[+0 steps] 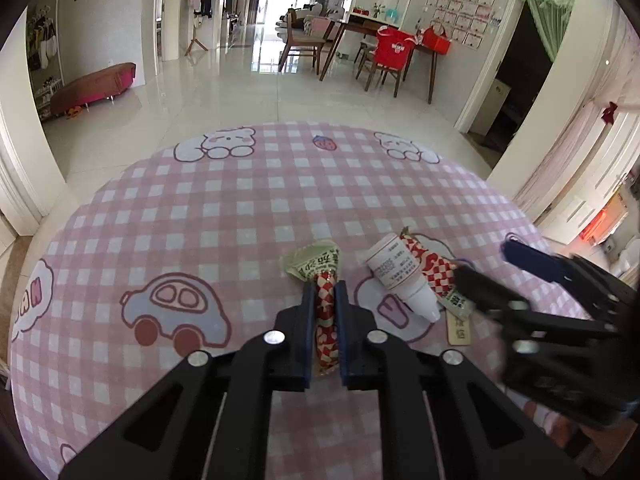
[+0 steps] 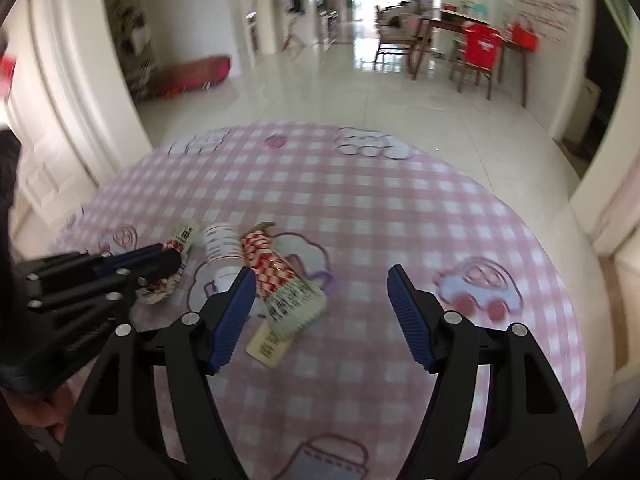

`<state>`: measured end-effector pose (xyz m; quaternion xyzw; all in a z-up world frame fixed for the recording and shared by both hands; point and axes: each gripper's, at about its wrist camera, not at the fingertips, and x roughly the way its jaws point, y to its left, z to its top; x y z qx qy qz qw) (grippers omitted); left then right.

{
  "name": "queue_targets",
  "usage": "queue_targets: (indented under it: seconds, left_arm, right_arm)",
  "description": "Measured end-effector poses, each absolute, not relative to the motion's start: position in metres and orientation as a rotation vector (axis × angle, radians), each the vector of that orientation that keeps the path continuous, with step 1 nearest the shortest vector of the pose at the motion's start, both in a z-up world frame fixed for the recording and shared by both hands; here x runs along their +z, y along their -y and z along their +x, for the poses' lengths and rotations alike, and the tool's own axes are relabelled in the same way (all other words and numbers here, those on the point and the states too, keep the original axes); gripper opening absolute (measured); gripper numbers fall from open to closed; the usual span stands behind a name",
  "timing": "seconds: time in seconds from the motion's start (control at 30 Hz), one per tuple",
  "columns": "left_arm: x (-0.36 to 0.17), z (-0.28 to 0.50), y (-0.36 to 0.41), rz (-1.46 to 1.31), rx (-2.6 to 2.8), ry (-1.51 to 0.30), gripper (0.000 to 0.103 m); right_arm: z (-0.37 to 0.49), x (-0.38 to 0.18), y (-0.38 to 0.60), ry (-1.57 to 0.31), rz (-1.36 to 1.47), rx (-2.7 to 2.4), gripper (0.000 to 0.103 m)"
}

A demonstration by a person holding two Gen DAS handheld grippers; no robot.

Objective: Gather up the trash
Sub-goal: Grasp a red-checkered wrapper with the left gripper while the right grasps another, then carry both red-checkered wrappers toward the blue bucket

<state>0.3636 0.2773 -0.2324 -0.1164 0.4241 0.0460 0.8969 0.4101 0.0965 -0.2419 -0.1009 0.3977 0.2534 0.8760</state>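
Blue ribbed pads are seen closed on a red-and-white checked snack wrapper with a pale green printed end, which is held by the left hand-held gripper just above the pink gingham surface. The right hand-held gripper is held wide open with nothing between its fingers. A second red-and-white checked wrapper with a pale green barcode end is found lying flat just beside its left finger. A small white plastic bottle with a printed label is laid on its side, touching that wrapper. No container can be seen on the surface.
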Motion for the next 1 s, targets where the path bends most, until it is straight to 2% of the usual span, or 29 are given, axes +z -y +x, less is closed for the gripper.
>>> queue_targets:
  seconds: [0.1, 0.17, 0.23, 0.3, 0.33, 0.4, 0.73, 1.0]
  left_arm:
    - [-0.23, 0.355, -0.281, -0.254, 0.092, -0.869, 0.008]
    - [-0.227, 0.349, -0.282, -0.256, 0.095, -0.864, 0.008]
    - [-0.224, 0.344, -0.285, -0.262, 0.094, -0.858, 0.008]
    - [-0.221, 0.342, -0.287, -0.267, 0.098, -0.851, 0.008]
    - [-0.219, 0.34, -0.287, -0.267, 0.096, -0.85, 0.008]
    - [-0.216, 0.335, -0.289, -0.271, 0.099, -0.845, 0.008]
    - [-0.166, 0.307, -0.266, -0.251, 0.069, -0.747, 0.008]
    - [-0.127, 0.282, -0.195, -0.188, -0.038, -0.697, 0.008]
  right_arm:
    - [0.413, -0.246, -0.116, -0.819, -0.322, 0.529, 0.067]
    - [0.415, -0.25, -0.127, -0.818, -0.379, 0.539, 0.057]
    - [0.417, -0.255, -0.135, -0.839, -0.407, 0.57, 0.035]
    - [0.417, -0.257, -0.14, -0.849, -0.412, 0.599, 0.027]
    - [0.416, -0.257, -0.141, -0.854, -0.414, 0.607, 0.019]
    - [0.415, -0.256, -0.141, -0.855, -0.408, 0.615, 0.015]
    - [0.387, -0.202, -0.088, -0.769, -0.141, 0.658, 0.012]
    - [0.337, -0.163, -0.008, -0.704, 0.005, 0.63, 0.012]
